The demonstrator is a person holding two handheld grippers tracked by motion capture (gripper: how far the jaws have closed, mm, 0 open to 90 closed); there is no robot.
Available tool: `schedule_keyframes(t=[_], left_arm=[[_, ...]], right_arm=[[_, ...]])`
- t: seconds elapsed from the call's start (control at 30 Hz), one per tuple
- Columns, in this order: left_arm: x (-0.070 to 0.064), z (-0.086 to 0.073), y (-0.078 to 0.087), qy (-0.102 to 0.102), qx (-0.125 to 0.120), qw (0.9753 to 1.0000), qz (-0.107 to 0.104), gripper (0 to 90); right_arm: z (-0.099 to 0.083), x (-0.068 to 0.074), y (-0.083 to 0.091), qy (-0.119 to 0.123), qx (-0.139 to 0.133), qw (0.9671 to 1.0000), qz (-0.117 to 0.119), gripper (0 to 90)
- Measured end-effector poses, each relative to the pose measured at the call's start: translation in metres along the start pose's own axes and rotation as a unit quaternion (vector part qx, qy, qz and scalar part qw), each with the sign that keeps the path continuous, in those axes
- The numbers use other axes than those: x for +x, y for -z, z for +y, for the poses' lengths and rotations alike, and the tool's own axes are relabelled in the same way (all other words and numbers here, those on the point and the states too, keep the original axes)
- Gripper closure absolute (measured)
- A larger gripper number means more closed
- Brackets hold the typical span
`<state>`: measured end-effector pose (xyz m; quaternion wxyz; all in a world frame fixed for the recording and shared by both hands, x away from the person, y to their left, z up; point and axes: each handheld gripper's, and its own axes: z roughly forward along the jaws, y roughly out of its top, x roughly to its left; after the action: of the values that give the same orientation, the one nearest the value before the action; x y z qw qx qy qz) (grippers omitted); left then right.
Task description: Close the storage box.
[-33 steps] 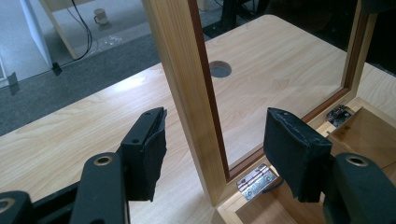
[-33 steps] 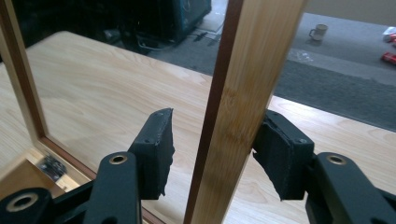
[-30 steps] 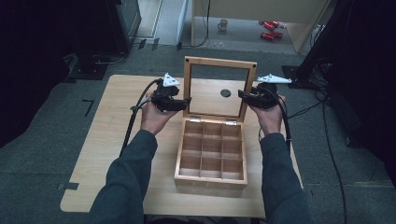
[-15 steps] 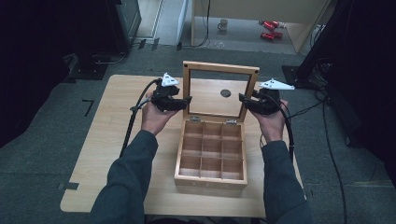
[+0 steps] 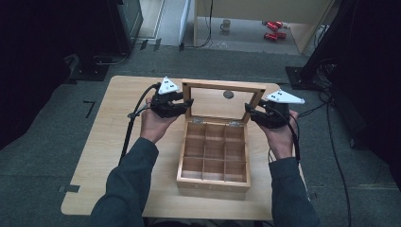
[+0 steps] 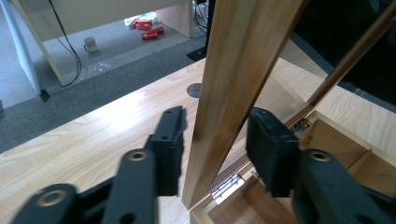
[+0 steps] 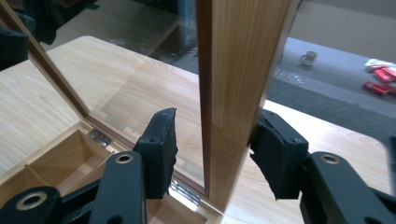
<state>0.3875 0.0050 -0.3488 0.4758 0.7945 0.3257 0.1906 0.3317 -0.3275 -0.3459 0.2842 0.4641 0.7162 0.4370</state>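
Your left tool point(image 6: 215, 149) is straddling the left stile of the lid point(image 5: 222, 101) with its jaws parted — a gap is showing on both sides of the wood, so nothing is clamping yet. Your right tool point(image 7: 215, 154) is doing the same on the right stile; its outer pad looks to be touching the wood while the inner one is standing off the glass side, so it is not gripping either. The lid is standing nearly upright on its hinges at the back of the wooden box point(image 5: 213, 161), which is sitting open, its compartments empty, in the middle of the worktop point(image 5: 108, 156). The risk, as I judge it, is uneven handling: if one tool is closing or pushing ahead of the other, the frame is likely twisting on its small hinges point(image 6: 226, 184), or the lid is dropping unheld onto the box. An inner pad pressing on the glass pane point(image 7: 140, 70) could also mark it. You are working with open room to both sides and behind the lid, though the right edge of the worktop is lying close to your right hand point(image 5: 280, 135).
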Motion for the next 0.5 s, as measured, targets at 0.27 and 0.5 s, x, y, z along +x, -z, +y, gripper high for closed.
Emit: schedule_keyframes(t=[0.27, 0.5], left_arm=[[-0.005, -0.003, 0.008, -0.019, 0.004, 0.9998, -0.009, 63.9], [-0.011, -0.007, 0.014, -0.034, 0.008, 0.9994, -0.005, 64.3]], right_arm=[[0.000, 0.005, 0.026, 0.019, 0.005, 0.9998, -0.010, 59.4], [-0.004, 0.005, 0.034, 0.028, 0.010, 0.9995, -0.012, 73.6]])
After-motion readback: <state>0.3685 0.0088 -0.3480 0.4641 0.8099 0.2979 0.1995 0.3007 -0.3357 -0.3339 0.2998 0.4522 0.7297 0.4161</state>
